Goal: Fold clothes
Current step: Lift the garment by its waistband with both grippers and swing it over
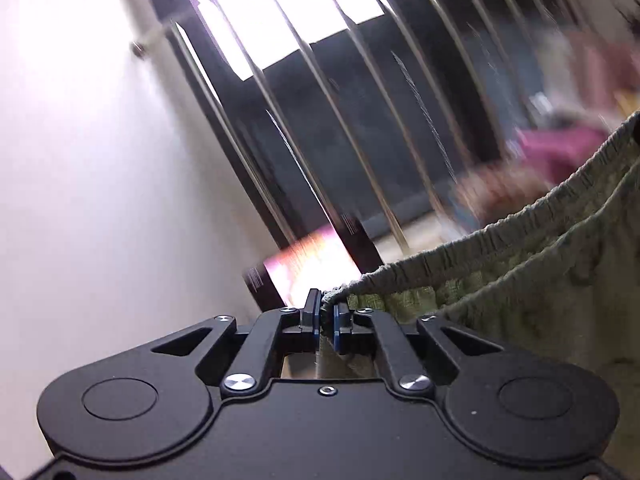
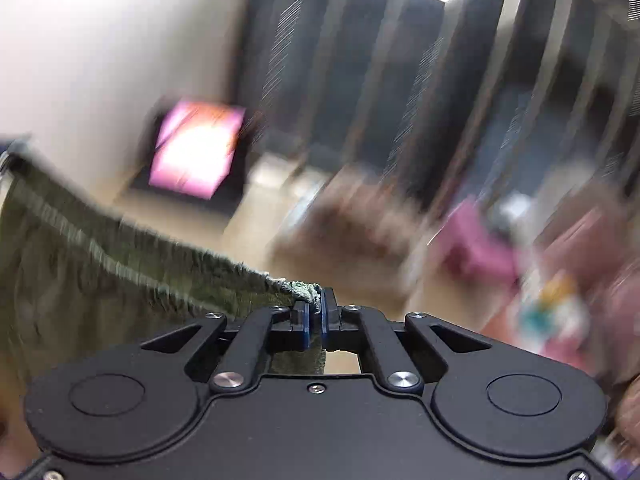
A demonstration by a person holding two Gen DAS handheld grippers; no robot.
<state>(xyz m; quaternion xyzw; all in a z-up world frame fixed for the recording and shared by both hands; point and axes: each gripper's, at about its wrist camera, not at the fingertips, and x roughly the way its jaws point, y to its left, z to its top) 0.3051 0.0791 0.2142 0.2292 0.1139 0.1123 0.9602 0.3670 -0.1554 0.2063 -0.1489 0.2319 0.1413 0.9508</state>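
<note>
Gripping green garment (image 1: 520,280) waistband: left tongs (image 1: 327,312) | right tongs (image 2: 316,312) likewise clamped | no readable writing

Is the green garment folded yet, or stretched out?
Stretched out: green garment hangs by its waistband between left gripper and right gripper.

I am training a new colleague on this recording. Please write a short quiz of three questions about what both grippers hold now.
1. True or false: the left gripper is shut on the green garment.
2. Which part of the garment does the right gripper pinch? A) the gathered elastic waistband B) a sleeve cuff C) a collar
3. Fill in: between the two grippers the waistband hangs ____ (stretched / bunched on a table).

Key: 1 true; 2 A; 3 stretched.
</note>
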